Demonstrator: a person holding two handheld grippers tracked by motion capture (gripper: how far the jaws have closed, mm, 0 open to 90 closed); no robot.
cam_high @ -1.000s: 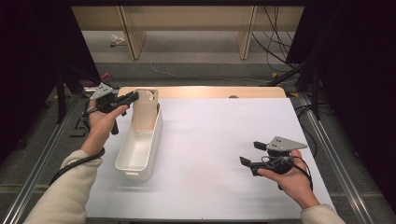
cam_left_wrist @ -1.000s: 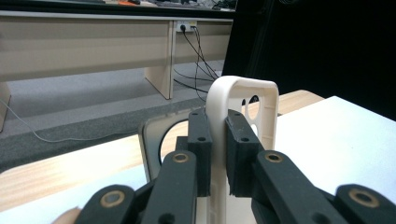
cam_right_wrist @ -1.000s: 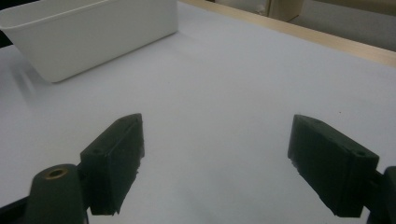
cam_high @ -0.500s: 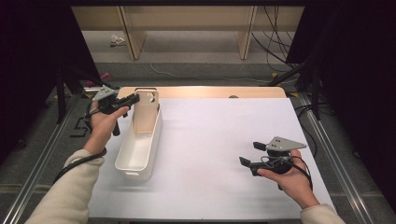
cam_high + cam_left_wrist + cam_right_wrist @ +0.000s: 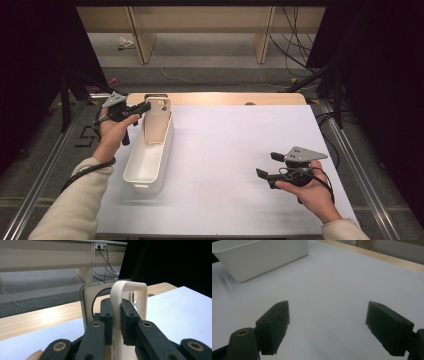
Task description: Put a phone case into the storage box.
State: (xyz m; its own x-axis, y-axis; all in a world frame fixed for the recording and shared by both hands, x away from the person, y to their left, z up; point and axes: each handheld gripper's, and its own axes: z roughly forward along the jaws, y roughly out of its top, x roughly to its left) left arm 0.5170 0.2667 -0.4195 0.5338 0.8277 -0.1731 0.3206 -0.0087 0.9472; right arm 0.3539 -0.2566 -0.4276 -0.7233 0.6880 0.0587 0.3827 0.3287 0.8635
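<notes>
A white sheet [image 5: 230, 165] covers a pale wooden table [image 5: 220, 98] with metal rails along its sides, standing in a dim room with black curtains left and right, a grey floor, wooden table legs and loose cables beyond. At the table's left a long white plastic bin [image 5: 150, 152] lies on the sheet, and the left gripper [image 5: 142, 106] pinches the edge of a cream phone case [image 5: 156, 122] standing upright at the bin's far end. The right gripper [image 5: 270, 165] hovers low over bare sheet at the near right, well apart from the bin, its jaws spread wide with nothing between them.
</notes>
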